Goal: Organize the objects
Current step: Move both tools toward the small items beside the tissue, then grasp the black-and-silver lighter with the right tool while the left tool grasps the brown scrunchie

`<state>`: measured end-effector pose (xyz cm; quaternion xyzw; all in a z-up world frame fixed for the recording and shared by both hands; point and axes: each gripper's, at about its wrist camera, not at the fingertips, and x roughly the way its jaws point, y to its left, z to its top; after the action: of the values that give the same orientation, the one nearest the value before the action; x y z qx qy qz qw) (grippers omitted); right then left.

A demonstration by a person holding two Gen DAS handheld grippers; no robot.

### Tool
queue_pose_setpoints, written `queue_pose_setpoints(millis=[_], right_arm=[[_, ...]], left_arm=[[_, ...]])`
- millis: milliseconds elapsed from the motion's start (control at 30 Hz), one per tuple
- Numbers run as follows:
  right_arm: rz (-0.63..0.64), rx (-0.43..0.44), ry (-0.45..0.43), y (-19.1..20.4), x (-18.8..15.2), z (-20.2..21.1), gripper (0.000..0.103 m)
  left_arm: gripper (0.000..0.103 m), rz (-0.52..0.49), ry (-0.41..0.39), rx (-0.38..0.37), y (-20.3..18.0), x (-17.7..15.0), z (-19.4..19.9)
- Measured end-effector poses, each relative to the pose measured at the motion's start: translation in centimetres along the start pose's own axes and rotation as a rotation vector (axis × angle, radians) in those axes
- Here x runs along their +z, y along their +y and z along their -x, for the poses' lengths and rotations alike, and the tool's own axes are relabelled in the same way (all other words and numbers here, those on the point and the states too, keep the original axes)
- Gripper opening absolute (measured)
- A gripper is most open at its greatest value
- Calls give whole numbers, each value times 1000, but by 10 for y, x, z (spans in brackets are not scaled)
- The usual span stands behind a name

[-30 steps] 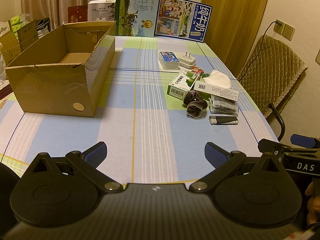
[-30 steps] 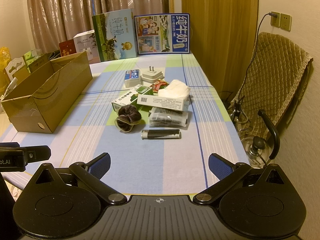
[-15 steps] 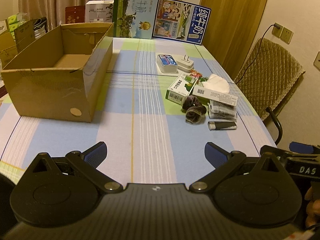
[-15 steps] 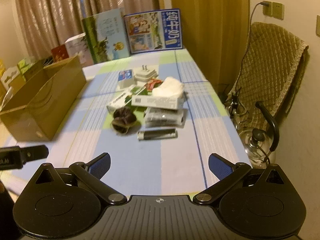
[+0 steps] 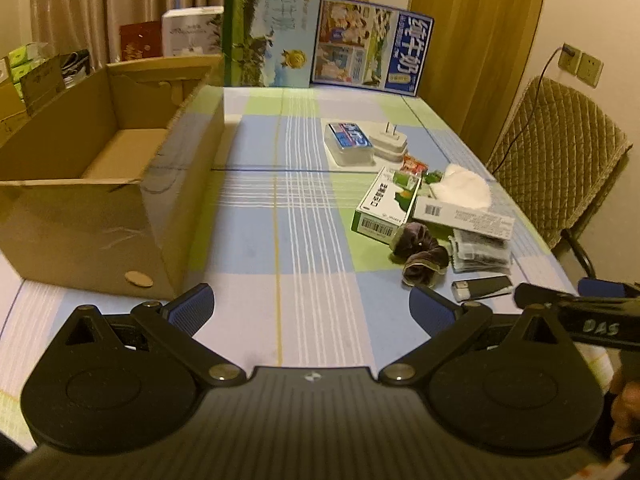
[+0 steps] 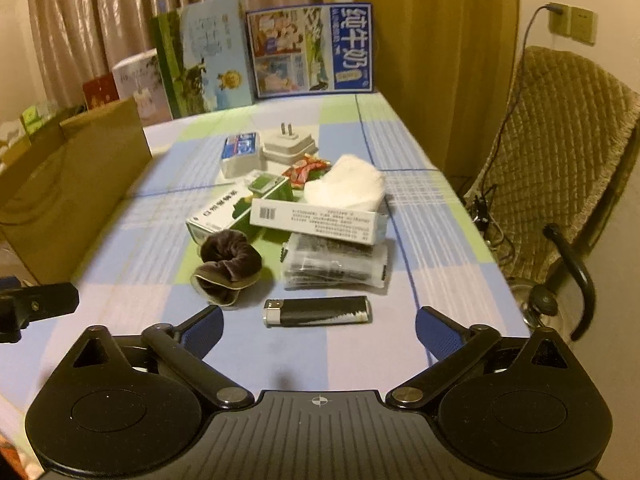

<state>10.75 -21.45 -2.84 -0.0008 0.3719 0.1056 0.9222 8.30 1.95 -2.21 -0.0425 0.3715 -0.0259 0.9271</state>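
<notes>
Curtains point(image 5: 100, 4), quilted chair point(image 5: 556, 160), seemingly dim.

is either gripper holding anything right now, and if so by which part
Nothing is held. The left gripper and right gripper are both open over the tablecloth; the right's jaws have just been closing, with the lighter ahead, untouched.

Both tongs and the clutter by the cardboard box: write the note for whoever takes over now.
Left tongs: open, empty.
Right tongs: wide, empty, jaws just closing a little; lighter lies just ahead of them.
Cardboard box: on the table's left; what shows of its inside is empty.
Pile on the right: lighter, scrunchie, packets, boxes, tissue, plug.
Done: nothing boxed.
Left: everything, probably the lighter first.
</notes>
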Motion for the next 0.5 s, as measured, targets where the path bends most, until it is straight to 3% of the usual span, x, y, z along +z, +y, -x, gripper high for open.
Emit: queue_pose_setpoints(millis=[233, 500], right_arm=[[-15, -4, 43, -1, -1, -43, 89], [-19, -22, 75, -2, -3, -64, 89]], left_arm=[[102, -34, 13, -36, 0, 5, -33], [102, -48, 22, -73, 0, 7, -61]])
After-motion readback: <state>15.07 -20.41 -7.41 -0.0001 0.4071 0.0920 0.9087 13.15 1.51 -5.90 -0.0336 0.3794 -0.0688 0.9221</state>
